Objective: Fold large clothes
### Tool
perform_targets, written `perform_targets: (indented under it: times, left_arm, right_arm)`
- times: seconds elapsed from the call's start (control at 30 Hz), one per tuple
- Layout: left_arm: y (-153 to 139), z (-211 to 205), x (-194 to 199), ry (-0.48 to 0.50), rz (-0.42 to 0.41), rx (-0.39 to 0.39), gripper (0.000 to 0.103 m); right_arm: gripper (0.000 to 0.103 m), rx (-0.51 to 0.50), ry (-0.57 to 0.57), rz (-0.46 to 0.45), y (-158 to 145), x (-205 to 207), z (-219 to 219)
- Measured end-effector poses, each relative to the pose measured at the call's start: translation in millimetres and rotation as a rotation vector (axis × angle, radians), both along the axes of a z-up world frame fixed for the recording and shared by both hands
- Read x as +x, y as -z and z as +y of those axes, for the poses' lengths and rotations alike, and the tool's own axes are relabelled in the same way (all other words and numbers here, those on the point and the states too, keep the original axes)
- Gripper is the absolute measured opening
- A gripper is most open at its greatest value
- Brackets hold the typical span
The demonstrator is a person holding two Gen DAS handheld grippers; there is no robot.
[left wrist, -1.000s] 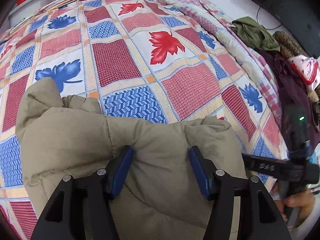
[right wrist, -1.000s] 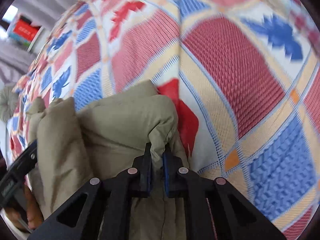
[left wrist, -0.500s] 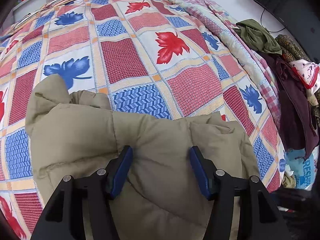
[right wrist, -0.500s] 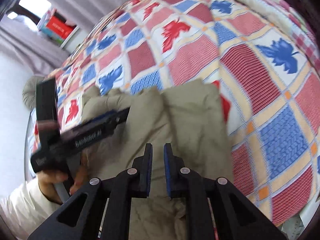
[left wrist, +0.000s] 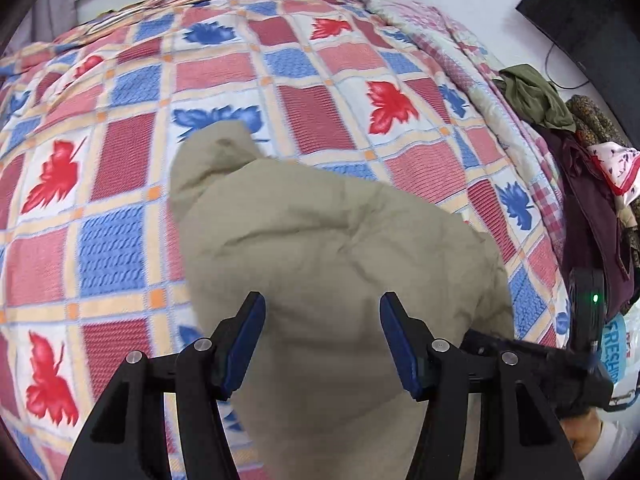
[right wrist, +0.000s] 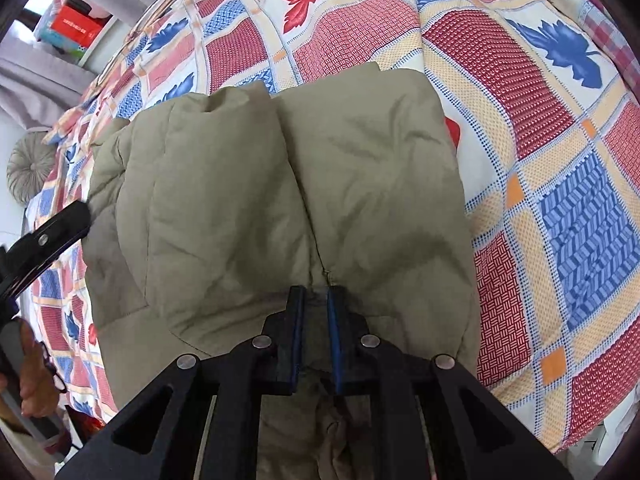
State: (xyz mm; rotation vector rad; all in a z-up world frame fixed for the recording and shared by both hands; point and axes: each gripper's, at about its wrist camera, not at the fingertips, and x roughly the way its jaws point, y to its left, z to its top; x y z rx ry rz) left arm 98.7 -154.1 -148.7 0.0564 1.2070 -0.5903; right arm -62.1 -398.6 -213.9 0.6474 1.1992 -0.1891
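Khaki padded jacket (right wrist: 280,200) bunched on patchwork quilt (left wrist: 120,216). Puffy, soft, probably springs back; best pinched at hem or seam. Left gripper (left wrist: 322,340) half open, straddling bulk. Right gripper (right wrist: 314,340) nearly closed, pinching fabric fold.

A khaki padded coat (right wrist: 280,200) lies on the leaf-patterned checked bed (left wrist: 320,92).

The left gripper (left wrist: 322,332) hangs spread wide over a khaki padded coat (left wrist: 332,240) — folded on a leaf-patterned quilt (left wrist: 320,92).
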Motion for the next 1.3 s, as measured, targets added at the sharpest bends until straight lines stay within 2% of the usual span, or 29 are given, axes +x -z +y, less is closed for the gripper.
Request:
perform_targets:
  times: [0.1, 0.13, 0.17, 0.27, 0.5, 0.6, 0.77, 0.8, 0.87, 0.97, 1.03, 1.17, 1.23, 1.3]
  left_arm:
    - [7.1, 21.6, -5.0, -0.028, 0.043, 0.027, 0.064]
    - [10.2, 27.9, -7.1, -0.038, 0.054, 0.041, 0.085]
    - [11.8, 33.6, -10.1, -0.048, 0.048, 0.044, 0.099]
    - [14.6, 45.4, -18.5, -0.072, 0.019, 0.056, 0.1]
    - [32.7, 53.6, -17.9, -0.107, 0.079, 0.073, 0.101]
    - [35.4, 50.8, -17.6, -0.105, 0.082, 0.078, 0.101]
    - [37.8, 47.7, -17.0, -0.105, 0.097, 0.074, 0.101]
    - [38.4, 47.2, -16.6, -0.106, 0.1, 0.073, 0.101]
    - [39.0, 46.7, -16.0, -0.107, 0.103, 0.071, 0.101]
    - [39.6, 46.0, -15.8, -0.104, 0.103, 0.068, 0.101]
    - [41.2, 46.9, -14.8, -0.1, 0.112, 0.051, 0.101]
    - [51.2, 56.9, -8.4, -0.099, 0.184, -0.052, 0.101]
    - [59.1, 62.0, -4.9, -0.097, 0.223, -0.098, 0.101]
    - [68.1, 66.5, -1.5, -0.092, 0.269, -0.153, 0.101]
  right_arm:
    - [0.014, 0.009, 0.01, -0.001, 2.3, 0.2, -0.5]
    - [0.014, 0.015, 0.016, -0.001, 4.1, 4.4, -0.6]
    - [0.014, 0.023, 0.024, -0.002, 4.8, 3.6, -1.4]
    - [0.014, 0.025, 0.027, -0.005, 4.6, 0.6, -1.7]
    - [0.016, 0.031, 0.032, 0.005, 0.2, -0.2, -1.5]
    - [0.022, 0.027, 0.023, 0.003, -10.4, -3.7, -2.3]
    - [0.062, -0.015, 0.033, -0.071, -39.2, -19.5, -11.6]
    - [0.064, -0.029, 0.037, -0.088, -45.1, -23.0, -15.4]
    - [0.076, -0.047, 0.039, -0.108, -51.7, -27.1, -23.8]
    - [0.08, -0.055, 0.053, -0.108, -50.6, -31.0, -37.3]
    - [0.086, -0.035, 0.068, -0.1, -43.9, -33.2, -45.9]
    - [0.086, 0.047, 0.105, -0.105, -25.3, -36.8, -64.4]
    - [0.086, 0.133, 0.112, -0.125, -13.8, -37.8, -72.4]
    - [0.091, 0.223, 0.112, -0.136, -2.2, -36.3, -79.4]
